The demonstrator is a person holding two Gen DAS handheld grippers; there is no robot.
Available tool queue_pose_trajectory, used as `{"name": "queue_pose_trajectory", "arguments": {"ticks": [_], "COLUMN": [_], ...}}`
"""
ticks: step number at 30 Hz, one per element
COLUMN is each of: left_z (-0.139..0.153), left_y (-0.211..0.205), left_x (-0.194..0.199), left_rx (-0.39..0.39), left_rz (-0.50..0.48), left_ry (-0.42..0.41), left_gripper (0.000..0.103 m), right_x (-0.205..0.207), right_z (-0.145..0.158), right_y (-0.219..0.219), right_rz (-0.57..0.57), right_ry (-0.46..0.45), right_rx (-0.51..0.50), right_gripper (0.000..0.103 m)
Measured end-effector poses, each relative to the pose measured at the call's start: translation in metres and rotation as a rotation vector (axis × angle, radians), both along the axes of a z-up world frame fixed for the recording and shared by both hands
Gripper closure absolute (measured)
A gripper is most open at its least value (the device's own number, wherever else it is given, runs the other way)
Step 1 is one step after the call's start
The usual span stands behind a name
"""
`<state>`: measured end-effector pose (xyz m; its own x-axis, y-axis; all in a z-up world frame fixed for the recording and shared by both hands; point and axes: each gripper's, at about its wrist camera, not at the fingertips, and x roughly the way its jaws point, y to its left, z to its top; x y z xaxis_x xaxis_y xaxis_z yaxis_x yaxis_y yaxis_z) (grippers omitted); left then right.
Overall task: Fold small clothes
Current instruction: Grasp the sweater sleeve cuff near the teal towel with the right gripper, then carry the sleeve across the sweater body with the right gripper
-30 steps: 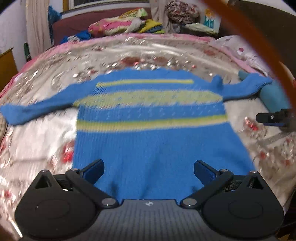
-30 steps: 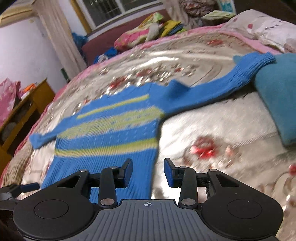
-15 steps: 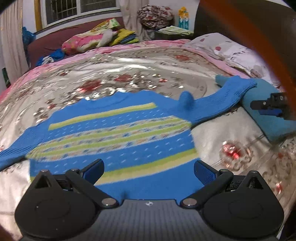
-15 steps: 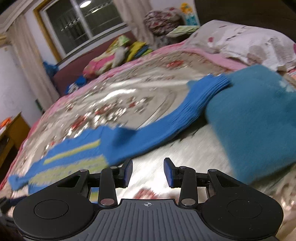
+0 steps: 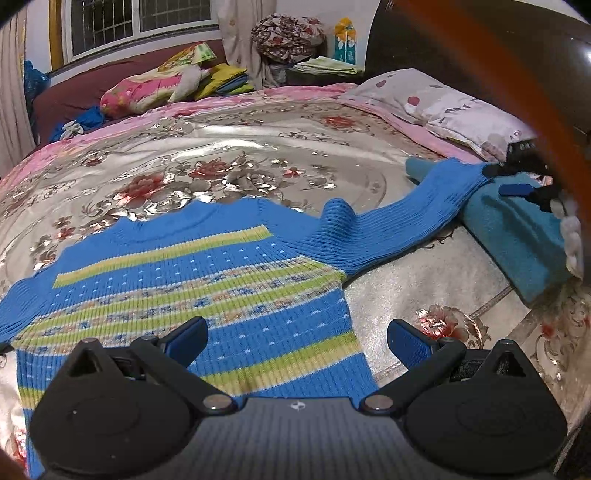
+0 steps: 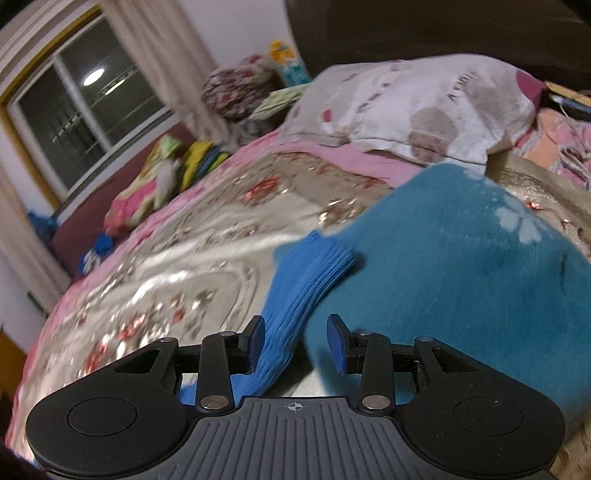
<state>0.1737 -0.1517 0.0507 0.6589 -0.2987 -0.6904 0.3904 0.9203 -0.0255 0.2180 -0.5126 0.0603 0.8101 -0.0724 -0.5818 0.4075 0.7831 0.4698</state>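
I'm holding the left gripper wide open over the striped sweater, gripping nothing; right gripper is partly open w/ the blue sleeve between its jaws, not pinched.

I count one blue striped sweater, centre frame. One teal folded cloth, right side. One spotted pillow, upper right. One window, upper left. Two tools: left tool, right tool.
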Motion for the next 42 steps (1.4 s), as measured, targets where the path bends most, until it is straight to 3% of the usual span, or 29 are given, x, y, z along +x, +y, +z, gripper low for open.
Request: {"name": "queue_pose_trajectory", "arguments": {"ticks": [6, 20, 22, 24, 27, 33, 42], "left_z": [-0.006, -0.017, -0.017, -0.017, -0.017, -0.013, -0.016], "left_y": [-0.004, 0.010, 0.014, 0.020, 0.029, 0.047, 0.105], "left_x": [0.004, -0.001, -0.003, -0.005, -0.007, -0.010, -0.020], "left_rx": [0.005, 0.002, 0.003, 0.001, -0.004, -0.030, -0.066], "left_rz": [-0.015, 0.000, 0.007, 0.017, 0.039, 0.075, 0.127], "left_ry": [0.009, 0.046, 0.047, 0.048, 0.050, 0.031, 0.015], "left_gripper": [0.000, 0.000, 0.000, 0.000, 0.000, 0.000, 0.000], "right_x": [0.019, 0.035, 0.036, 0.037, 0.034, 0.030, 0.041], "right_z": [-0.009, -0.021, -0.020, -0.018, -0.014, 0.010, 0.052], "right_y": [-0.017, -0.026, -0.026, -0.024, -0.022, 0.014, 0.122], "right_rz": [-0.050, -0.122, -0.127, -0.116, -0.103, 0.003, 0.247], "right_ry": [-0.019, -0.055, -0.048, -0.039, -0.061, -0.114, -0.146], "right_rx": [0.088, 0.107, 0.095, 0.083, 0.109, 0.102, 0.109], "right_gripper": [0.064, 0.066, 0.073, 0.091, 0.094, 0.095, 0.095]}}
